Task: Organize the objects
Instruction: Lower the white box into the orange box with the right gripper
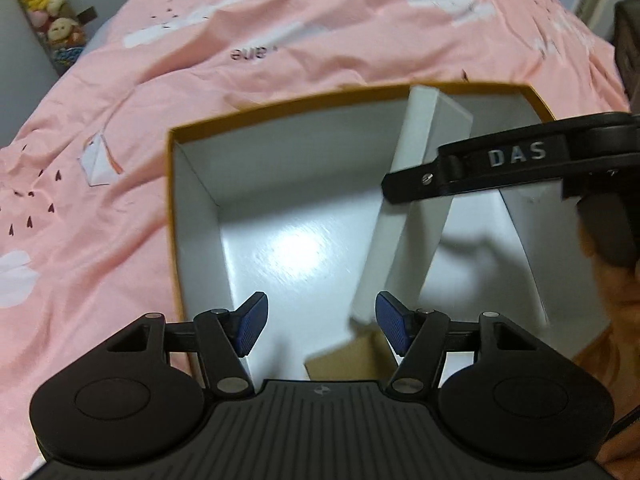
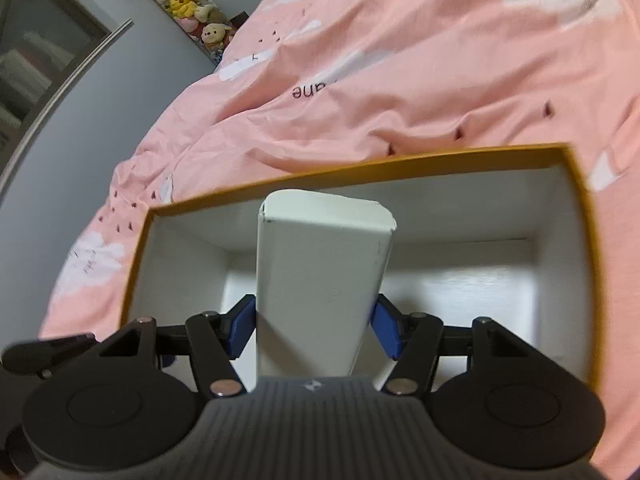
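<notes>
The right gripper (image 2: 314, 326) pinches a tall white carton (image 2: 320, 280) over the open box (image 2: 576, 216) on the pink bedcover (image 2: 400, 80). The left gripper (image 1: 322, 326) hangs spread and empty nearby. Let go while tilted, the carton may topple or catch the rim.

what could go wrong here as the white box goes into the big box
1. The white box is held near one end by the right gripper and sticks out far; it could pivot or slip.
2. Its far end hangs above the big box's far wall and could catch the rim.
3. The open left gripper hovers close to the white box's lower end; the two could bump.
</notes>
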`<state>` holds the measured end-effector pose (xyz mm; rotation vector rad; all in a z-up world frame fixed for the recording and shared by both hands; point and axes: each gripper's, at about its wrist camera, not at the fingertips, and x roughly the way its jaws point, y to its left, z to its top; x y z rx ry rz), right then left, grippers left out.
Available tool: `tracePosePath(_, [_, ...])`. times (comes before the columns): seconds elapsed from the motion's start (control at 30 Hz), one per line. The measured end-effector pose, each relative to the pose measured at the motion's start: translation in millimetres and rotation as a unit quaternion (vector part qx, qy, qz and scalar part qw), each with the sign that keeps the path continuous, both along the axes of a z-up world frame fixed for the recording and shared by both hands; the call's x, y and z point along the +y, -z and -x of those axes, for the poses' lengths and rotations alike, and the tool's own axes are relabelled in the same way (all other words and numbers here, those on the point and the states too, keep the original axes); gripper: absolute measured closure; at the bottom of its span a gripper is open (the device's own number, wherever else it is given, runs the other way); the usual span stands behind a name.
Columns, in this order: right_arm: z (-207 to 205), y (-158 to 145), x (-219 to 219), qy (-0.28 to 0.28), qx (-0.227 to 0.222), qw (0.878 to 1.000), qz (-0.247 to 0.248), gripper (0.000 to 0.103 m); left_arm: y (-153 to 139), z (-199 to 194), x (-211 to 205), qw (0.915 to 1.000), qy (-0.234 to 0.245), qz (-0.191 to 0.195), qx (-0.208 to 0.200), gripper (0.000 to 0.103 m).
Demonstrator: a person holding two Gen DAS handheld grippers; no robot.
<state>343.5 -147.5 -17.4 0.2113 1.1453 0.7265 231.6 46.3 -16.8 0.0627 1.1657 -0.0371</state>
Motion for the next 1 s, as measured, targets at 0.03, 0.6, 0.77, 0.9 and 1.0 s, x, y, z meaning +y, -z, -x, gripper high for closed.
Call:
tracePosePath(0.03, [-3.1,2.3,4.8,0.001,0.011,1.0,-0.004,0.039,0.5,-0.4,3.4,1.0,-0.006,0.003,-0.001,0.033])
tracePosePath(0.6, [-12.7,30.4,54.1,-0.039,0.062,0.997,-0.011,0.038,5.7,-10.0,19.6,0.9997,-0.005,-0.003,-0.024,0.053])
tracePosePath(0.77, [-4.8,29.1,50.9,-0.054,0.057,0.997,-0.009,0.039,-3.3,-1.3,25.1,0.999,-0.007,0.004,-0.044,0.053])
tracePosePath(0.9, [5.2,17.9,51.3,-0.071,0.029,0.997,0.002,0.039,-11.3,3.8,28.9,0.9983,-0.013,0.008,-0.057,0.053])
tracePosePath(1.0, [3.7,15.9,58.3,-0.083,0.035,0.996,0.006,0.039,-17.6,7.0,32.5,0.9975,-0.019,0.009,-0.067,0.053])
